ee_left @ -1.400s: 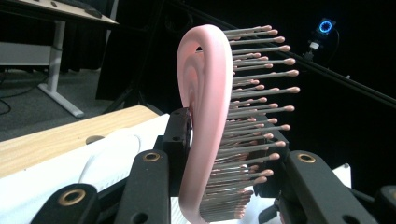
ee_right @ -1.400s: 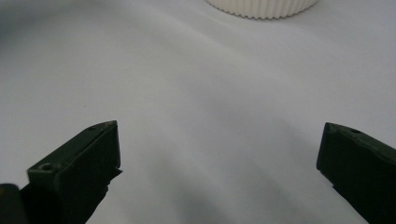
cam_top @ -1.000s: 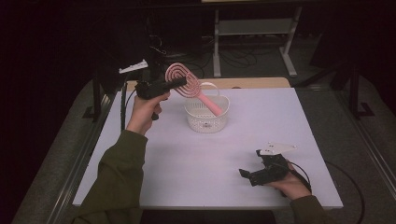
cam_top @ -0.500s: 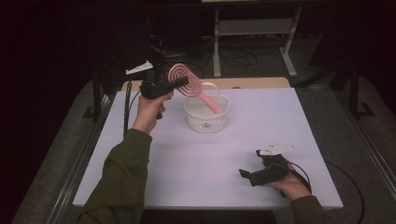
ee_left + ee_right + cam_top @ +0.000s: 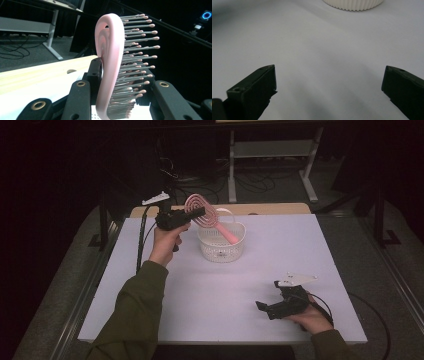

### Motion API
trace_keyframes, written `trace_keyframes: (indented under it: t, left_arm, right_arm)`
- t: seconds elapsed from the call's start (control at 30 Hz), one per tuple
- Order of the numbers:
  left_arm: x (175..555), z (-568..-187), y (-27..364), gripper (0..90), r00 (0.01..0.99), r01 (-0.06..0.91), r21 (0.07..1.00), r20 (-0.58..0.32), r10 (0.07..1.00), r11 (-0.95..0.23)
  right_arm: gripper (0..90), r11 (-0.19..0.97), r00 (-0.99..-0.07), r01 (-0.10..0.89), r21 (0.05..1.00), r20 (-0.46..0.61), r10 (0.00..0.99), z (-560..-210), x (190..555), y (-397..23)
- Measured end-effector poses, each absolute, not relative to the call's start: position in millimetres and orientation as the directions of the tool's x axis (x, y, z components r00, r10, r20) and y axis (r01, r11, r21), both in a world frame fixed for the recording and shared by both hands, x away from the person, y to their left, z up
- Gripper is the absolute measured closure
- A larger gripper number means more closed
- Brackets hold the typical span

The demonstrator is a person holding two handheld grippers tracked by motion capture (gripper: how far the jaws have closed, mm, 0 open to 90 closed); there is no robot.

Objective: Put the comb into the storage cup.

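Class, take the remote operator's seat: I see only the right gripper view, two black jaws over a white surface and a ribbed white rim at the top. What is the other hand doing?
Observer: The left gripper is shut on a pink hairbrush.
Operator: Where is the brush?
Observer: Its handle end dips into the white basket; the head sticks up above the rim.
Operator: Which way do the bristles face?
Observer: In the left gripper view, toward the right-hand jaw.
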State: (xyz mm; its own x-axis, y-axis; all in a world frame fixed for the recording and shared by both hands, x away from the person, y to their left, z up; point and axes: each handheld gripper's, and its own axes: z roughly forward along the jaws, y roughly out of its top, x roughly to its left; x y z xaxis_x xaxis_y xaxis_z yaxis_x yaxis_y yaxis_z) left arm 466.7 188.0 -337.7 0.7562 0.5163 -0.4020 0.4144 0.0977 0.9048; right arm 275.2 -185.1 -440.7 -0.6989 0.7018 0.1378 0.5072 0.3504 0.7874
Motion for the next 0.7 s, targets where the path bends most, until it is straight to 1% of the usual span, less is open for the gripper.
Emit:
trace_keyframes:
  t: [0.5, 0.7]
  left_arm:
    - [469, -356, 180, 64.7, 0.728, 0.431, 0.897, -0.412, 0.548, 0.101]
    - [469, -365, 177, 64.7, 0.715, 0.447, 0.888, -0.429, 0.552, 0.111]
  right_arm:
    - [0.0, 0.354, -0.702, 0.504, 0.788, 0.135, 0.699, -441, 275, -185]
    - [0.0, 0.352, -0.702, 0.504, 0.789, 0.136, 0.699, -440, 275, -186]
